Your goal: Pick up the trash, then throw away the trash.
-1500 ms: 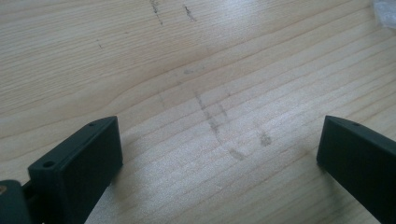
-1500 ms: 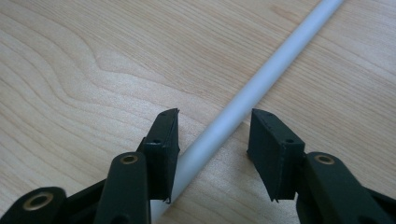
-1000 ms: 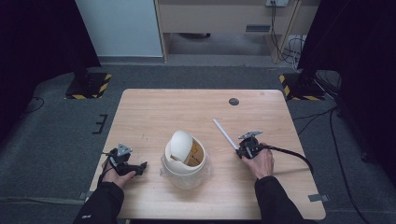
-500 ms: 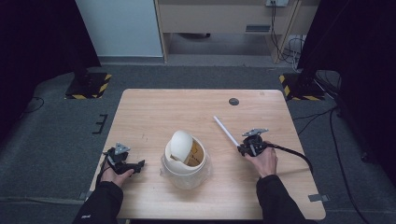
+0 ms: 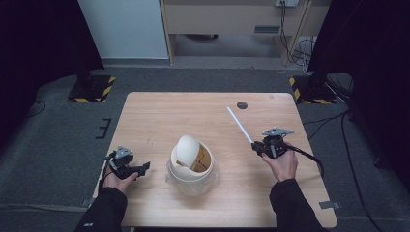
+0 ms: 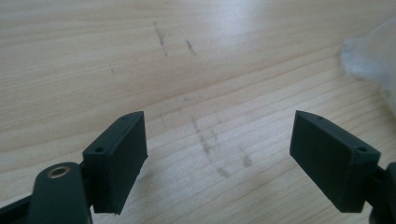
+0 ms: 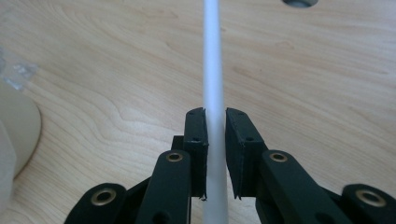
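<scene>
The white tube (image 7: 213, 70) runs off the top edge in the right gripper view; a clear wrapper (image 6: 373, 60) blurs at the left gripper view's edge.

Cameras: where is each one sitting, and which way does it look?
High view: above the person's side, looking forward and down on the light wooden table; both forearms, left gripper, right gripper show.
Left gripper view: rides the left gripper, looking along its open jaws, which just narrowed, empty.
Right gripper view: rides the right gripper, looking along the clamped long white plastic straw.
Shared: high and right gripper views show the straw.
</scene>
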`<move>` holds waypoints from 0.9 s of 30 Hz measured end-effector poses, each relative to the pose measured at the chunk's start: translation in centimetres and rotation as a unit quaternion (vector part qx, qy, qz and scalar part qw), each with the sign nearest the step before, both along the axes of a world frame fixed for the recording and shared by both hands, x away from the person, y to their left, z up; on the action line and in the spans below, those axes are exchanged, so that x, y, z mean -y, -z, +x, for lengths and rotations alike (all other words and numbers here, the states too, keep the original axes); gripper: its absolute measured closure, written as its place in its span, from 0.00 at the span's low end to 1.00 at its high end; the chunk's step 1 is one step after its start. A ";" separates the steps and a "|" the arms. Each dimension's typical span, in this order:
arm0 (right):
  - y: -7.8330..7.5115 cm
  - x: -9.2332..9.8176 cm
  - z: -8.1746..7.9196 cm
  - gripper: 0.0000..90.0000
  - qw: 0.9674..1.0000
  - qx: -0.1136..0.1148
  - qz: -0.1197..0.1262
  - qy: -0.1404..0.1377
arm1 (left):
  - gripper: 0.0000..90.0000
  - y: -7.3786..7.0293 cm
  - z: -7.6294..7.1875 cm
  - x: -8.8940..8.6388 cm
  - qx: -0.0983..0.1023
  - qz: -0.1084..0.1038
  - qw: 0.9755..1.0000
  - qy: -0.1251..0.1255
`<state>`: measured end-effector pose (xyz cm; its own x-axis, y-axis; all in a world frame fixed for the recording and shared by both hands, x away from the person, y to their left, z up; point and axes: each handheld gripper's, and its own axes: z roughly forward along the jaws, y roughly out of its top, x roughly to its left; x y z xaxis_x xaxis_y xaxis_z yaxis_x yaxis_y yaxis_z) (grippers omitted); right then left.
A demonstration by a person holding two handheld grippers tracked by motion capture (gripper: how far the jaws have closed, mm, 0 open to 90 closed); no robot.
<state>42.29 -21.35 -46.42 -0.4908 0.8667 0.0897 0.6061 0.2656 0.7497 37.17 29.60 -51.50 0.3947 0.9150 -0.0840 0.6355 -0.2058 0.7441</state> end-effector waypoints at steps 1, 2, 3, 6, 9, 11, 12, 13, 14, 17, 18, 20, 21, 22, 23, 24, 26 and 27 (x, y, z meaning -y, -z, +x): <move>-0.2 0.1 0.0 0.88 1.000 0.005 0.001 0.000 | 0.21 -0.2 -0.1 0.1 0.008 -0.005 1.000 0.001; -0.2 0.1 0.0 0.88 1.000 0.005 0.001 0.000 | 0.21 -0.5 -0.2 0.1 0.015 -0.008 1.000 0.000; -0.5 0.3 -0.1 0.88 1.000 0.010 0.003 0.000 | 0.21 -0.8 -0.3 0.2 0.024 -0.009 1.000 0.003; -1.6 0.6 -0.4 0.88 0.999 0.024 0.020 0.005 | 0.21 -1.9 -0.5 0.6 0.050 -0.034 0.998 0.004; -2.1 0.8 -0.5 0.88 0.999 0.033 0.029 0.006 | 0.21 -2.6 -0.7 0.8 0.060 -0.062 0.996 0.000; -2.6 1.0 -0.7 0.88 0.998 0.043 0.044 0.009 | 0.21 -3.3 -0.9 0.9 0.078 -0.091 0.993 -0.004; -2.9 1.1 -0.8 0.88 0.998 0.045 0.046 0.010 | 0.21 -3.8 -1.0 1.0 0.089 -0.101 0.991 -0.006; -3.5 1.3 -1.0 0.88 0.997 0.057 0.053 0.009 | 0.21 -4.3 -1.1 1.0 0.101 -0.108 0.989 -0.007; -3.5 1.3 -1.0 0.88 0.997 0.057 0.053 0.009 | 0.21 -4.7 -1.3 1.0 0.112 -0.114 0.987 -0.009; -4.4 1.6 -1.3 0.88 0.995 0.074 0.067 0.008 | 0.21 -6.1 -1.6 0.9 0.143 -0.135 0.980 -0.010; -5.0 1.9 -1.6 0.88 0.993 0.083 0.081 0.009 | 0.22 -6.5 -1.7 0.9 0.152 -0.139 0.979 -0.012; -5.2 2.1 -1.7 0.88 0.992 0.089 0.085 0.009 | 0.22 -7.3 -2.1 0.9 0.168 -0.151 0.974 -0.011; -5.7 2.3 -1.8 0.88 0.991 0.098 0.094 0.010 | 0.22 -8.1 -2.3 0.9 0.181 -0.161 0.970 -0.008; -5.9 2.4 -1.9 0.88 0.990 0.102 0.097 0.011 | 0.23 -8.1 -2.3 0.9 0.181 -0.161 0.970 -0.008; -6.1 2.5 -1.9 0.88 0.990 0.103 0.098 0.011 | 0.23 -8.8 -2.6 1.1 0.186 -0.172 0.967 -0.002; -6.2 2.6 -2.0 0.88 0.990 0.103 0.101 0.011 | 0.23 -8.8 -2.6 1.1 0.186 -0.172 0.967 -0.002; -6.4 2.7 -2.1 0.88 0.989 0.106 0.101 0.011 | 0.23 -9.3 -2.9 1.4 0.197 -0.179 0.964 0.003; -6.6 2.8 -2.2 0.88 0.988 0.110 0.107 0.011 | 0.23 -9.6 -3.0 1.6 0.202 -0.181 0.963 0.005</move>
<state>40.09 -24.13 -39.80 -0.4998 0.8503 0.1647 0.4263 0.0760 0.9014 34.12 28.02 -41.92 0.4714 0.8502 -0.2344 0.2790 0.1084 0.9541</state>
